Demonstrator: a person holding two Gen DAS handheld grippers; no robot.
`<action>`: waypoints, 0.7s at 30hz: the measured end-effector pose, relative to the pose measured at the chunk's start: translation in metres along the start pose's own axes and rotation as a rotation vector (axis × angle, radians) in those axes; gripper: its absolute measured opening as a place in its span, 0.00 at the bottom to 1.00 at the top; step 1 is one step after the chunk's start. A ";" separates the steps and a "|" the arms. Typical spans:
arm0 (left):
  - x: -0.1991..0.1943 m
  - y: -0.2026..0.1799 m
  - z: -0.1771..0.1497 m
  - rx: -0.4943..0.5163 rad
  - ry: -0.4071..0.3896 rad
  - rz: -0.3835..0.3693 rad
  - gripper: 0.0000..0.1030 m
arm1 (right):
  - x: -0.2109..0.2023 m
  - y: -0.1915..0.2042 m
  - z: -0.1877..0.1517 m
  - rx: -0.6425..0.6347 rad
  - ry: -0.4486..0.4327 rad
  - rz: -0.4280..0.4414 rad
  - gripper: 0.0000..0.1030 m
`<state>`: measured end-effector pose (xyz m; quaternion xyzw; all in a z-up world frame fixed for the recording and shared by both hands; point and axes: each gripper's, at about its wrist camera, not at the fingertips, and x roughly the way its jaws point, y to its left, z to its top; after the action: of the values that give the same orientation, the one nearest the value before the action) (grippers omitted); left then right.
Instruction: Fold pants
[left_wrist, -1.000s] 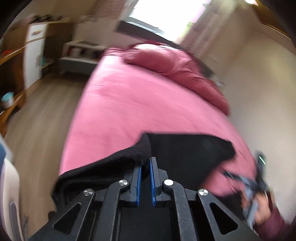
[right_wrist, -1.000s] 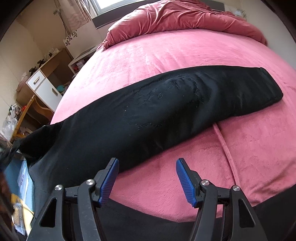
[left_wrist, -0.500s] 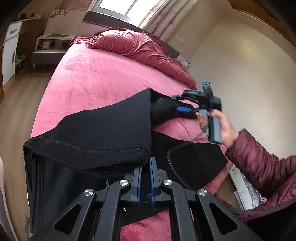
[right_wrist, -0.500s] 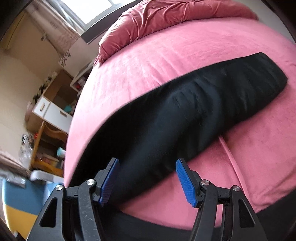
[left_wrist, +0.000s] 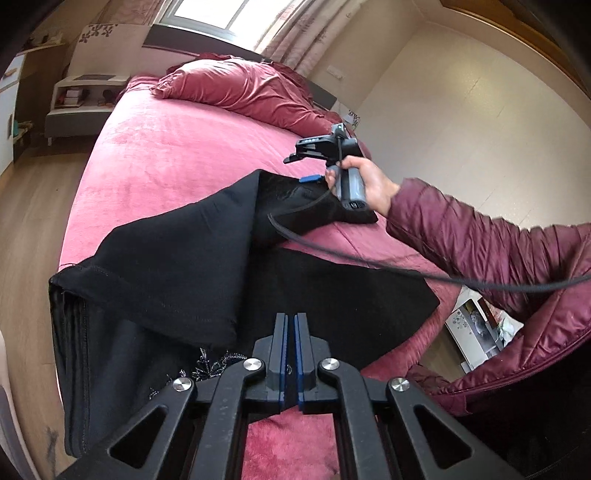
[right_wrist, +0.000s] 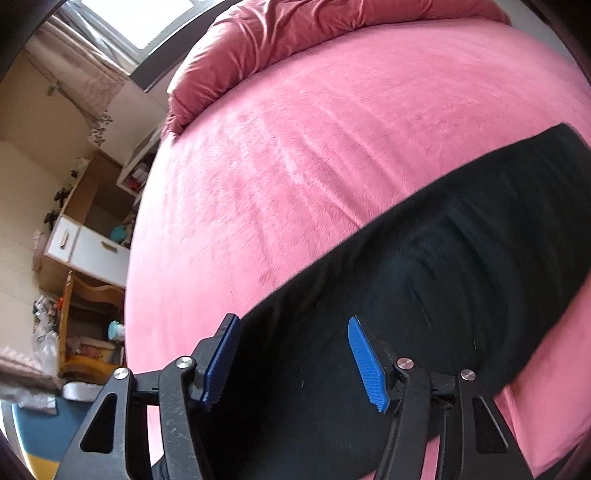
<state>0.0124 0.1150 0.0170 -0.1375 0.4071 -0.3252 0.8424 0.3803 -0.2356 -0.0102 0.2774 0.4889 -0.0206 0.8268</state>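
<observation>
Black pants (left_wrist: 177, 266) lie on a pink bed (left_wrist: 155, 155), one end lifted and folded over. My left gripper (left_wrist: 290, 321) is shut; black fabric lies under and left of its fingers, and whether it is pinched is hidden. In the left wrist view the right gripper (left_wrist: 308, 170) is held by a hand over the far part of the pants. In the right wrist view my right gripper (right_wrist: 291, 354) is open, its blue pads (right_wrist: 364, 362) spread just above a black pant leg (right_wrist: 424, 295), touching nothing.
A rumpled pink duvet (left_wrist: 240, 88) lies at the head of the bed. A black cable (left_wrist: 369, 258) hangs across the pants. A desk and white drawers (right_wrist: 85, 251) stand on the left, with a low shelf (left_wrist: 81, 99) by the window.
The left gripper has carried the lifted pants end further over the bed. The right gripper has moved down and closer over the pant leg, still open.
</observation>
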 end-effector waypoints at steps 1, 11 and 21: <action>0.001 0.004 0.000 -0.015 0.002 0.009 0.03 | 0.005 0.001 0.004 0.010 0.004 -0.010 0.58; 0.010 0.053 0.001 -0.267 0.034 0.043 0.29 | 0.022 0.013 -0.006 -0.058 0.046 0.017 0.58; 0.075 0.073 -0.015 -0.490 0.141 0.006 0.36 | 0.022 0.015 -0.009 -0.078 0.039 0.015 0.58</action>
<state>0.0665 0.1204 -0.0737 -0.3132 0.5320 -0.2230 0.7545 0.3891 -0.2128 -0.0254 0.2490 0.5033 0.0103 0.8274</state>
